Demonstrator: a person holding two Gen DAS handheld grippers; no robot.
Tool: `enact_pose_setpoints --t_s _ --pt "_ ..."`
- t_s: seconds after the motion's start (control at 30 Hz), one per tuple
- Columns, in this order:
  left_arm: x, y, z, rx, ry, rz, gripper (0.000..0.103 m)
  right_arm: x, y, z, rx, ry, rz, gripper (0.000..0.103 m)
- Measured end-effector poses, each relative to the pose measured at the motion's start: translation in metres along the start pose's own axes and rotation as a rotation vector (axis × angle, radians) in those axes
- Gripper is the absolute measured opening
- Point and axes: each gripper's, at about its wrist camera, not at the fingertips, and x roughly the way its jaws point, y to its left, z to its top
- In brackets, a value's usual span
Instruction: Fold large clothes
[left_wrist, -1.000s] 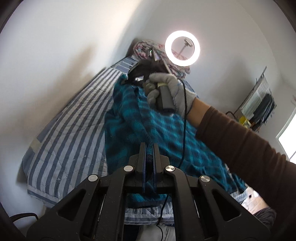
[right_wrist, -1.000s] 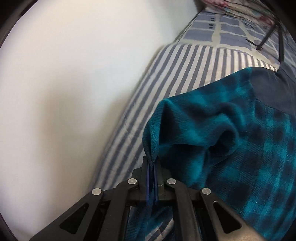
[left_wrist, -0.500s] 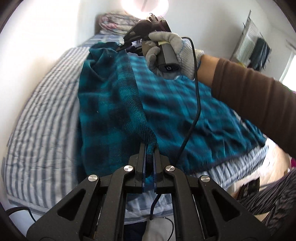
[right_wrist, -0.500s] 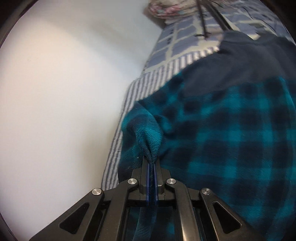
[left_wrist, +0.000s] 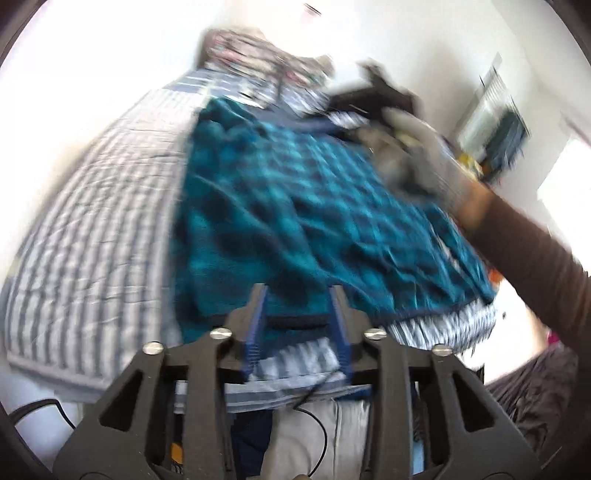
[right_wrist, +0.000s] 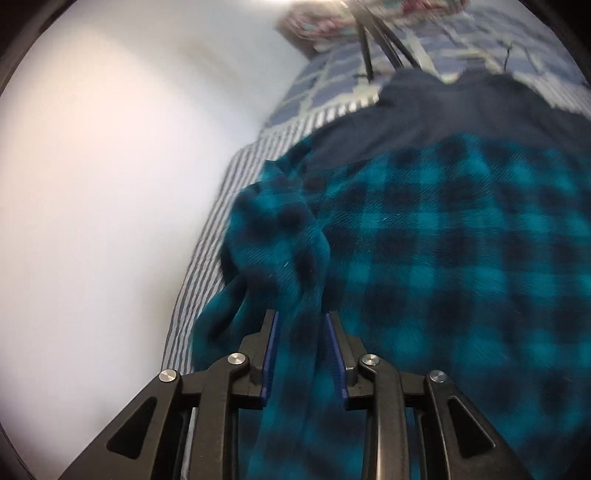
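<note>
Ahead of the left tool (left_wrist: 297, 314), jaws opening and released, the plaid garment (left_wrist: 295, 206) is spread lengthwise away. Between the right tool's (right_wrist: 300, 339) opening jaws a fold is seen, unpressed.

The big garment (left_wrist: 295, 206) is teal with a black-ish check, buffalo-plaid style, and in the right wrist view (right_wrist: 461, 240) it has a plain dark navy panel along its upper edge. Under it, the bed cover (left_wrist: 92, 229) is white with grey-blue stripes, and toward the top of that frame it switches to a blue-and-cream block pattern. The pillow (left_wrist: 251, 48) at the upper middle looks floral, pinks and greys, pretty blurry though. Both grippers are black with bright blue pads: left gripper (left_wrist: 297, 317), right gripper (right_wrist: 300, 339). The glove (left_wrist: 417, 147) on the right of the left wrist view is grey, the sleeve (left_wrist: 546, 273) dark brown. The wall (right_wrist: 110, 184) is plain white.
</note>
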Motion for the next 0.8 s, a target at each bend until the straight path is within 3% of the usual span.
enact_pose_setpoints --t_s 0.17,0.27,0.37,0.6,0.67,0.8 --pt "0.002 0.042 -0.001 -0.188 0.032 -0.030 0.038 -0.066 0.035 -0.034 -0.167 -0.027 -0.022 0.035" --pt "0.019 0.053 0.002 -0.247 0.057 -0.035 0.038 -0.073 0.050 -0.037 -0.232 -0.026 -0.040 0.039" --pt "0.036 0.056 0.009 -0.283 0.075 -0.038 0.038 -0.061 0.067 -0.035 -0.290 -0.022 -0.065 0.046" --pt "0.065 0.060 0.010 -0.292 0.122 0.030 0.037 0.003 0.096 -0.018 -0.309 0.034 -0.097 0.046" --pt "0.072 0.061 0.009 -0.288 0.140 0.033 0.000 0.025 0.101 -0.011 -0.299 0.052 -0.120 0.046" --pt "0.059 0.065 0.010 -0.308 0.101 -0.001 0.000 0.070 0.103 0.002 -0.263 0.080 -0.158 0.046"
